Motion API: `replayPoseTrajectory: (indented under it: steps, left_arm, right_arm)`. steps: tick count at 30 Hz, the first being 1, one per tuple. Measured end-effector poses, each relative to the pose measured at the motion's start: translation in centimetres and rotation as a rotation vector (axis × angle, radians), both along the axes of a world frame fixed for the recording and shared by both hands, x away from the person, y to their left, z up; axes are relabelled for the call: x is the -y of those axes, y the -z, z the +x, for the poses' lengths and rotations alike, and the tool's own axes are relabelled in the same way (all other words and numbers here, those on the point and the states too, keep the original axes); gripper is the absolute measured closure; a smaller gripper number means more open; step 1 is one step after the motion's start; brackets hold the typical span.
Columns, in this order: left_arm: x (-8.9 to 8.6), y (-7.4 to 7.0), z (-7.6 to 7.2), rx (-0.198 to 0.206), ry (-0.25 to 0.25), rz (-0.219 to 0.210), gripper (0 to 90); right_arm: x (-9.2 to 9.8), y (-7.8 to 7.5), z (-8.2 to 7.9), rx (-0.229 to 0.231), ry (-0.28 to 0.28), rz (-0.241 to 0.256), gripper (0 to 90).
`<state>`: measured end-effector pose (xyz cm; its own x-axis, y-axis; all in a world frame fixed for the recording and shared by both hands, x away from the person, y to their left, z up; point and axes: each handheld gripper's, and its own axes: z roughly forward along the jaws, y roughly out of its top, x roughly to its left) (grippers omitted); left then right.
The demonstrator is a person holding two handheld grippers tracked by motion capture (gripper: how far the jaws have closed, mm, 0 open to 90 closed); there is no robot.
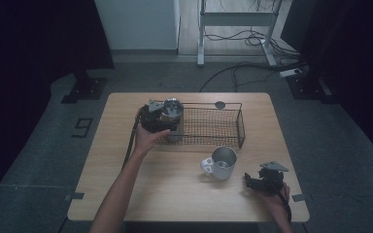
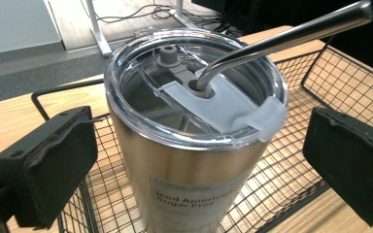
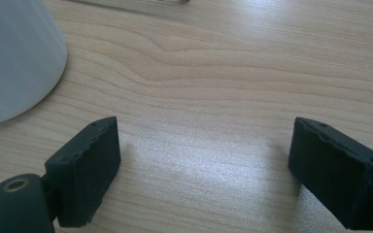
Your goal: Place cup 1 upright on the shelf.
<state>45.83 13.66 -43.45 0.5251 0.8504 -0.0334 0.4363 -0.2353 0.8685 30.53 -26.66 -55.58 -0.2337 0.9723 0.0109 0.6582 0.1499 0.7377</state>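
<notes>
Here, on the left, the left gripper (image 2: pixel 194 160) has its jaws spread wide on either side of a steel tumbler (image 2: pixel 189 160), not touching it; the tumbler stands upright in the left end of a wire basket (image 1: pixel 223 127). It looks rigid, smooth and probably slippery, with a clear lid (image 2: pixel 194 85) and a metal straw (image 2: pixel 281 36), so the plain wall below the lid seems the safest hold. Right of it stands a mug (image 1: pixel 221 163), then the right gripper (image 3: pixel 204 170), open and empty, low over bare table (image 3: pixel 223 73).

Tumbler (image 1: pixel 171 114) in basket's (image 1: pixel 223 127) left end
</notes>
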Motion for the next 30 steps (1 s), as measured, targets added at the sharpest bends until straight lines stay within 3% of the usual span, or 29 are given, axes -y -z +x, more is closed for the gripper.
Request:
replayPoseTrajectory:
  steps: [19,30]
  left_arm:
    - [-1.6,-0.4,-2.9,0.010,0.035,0.008,0.0]
    - [-2.5,-0.5,-5.7,0.009,0.077,-0.003,0.0]
  right_arm:
    - [0.0,0.0,0.0,-0.001,0.000,0.000,11.3]
    - [0.0,0.0,0.0,-0.001,0.003,0.002,11.4]
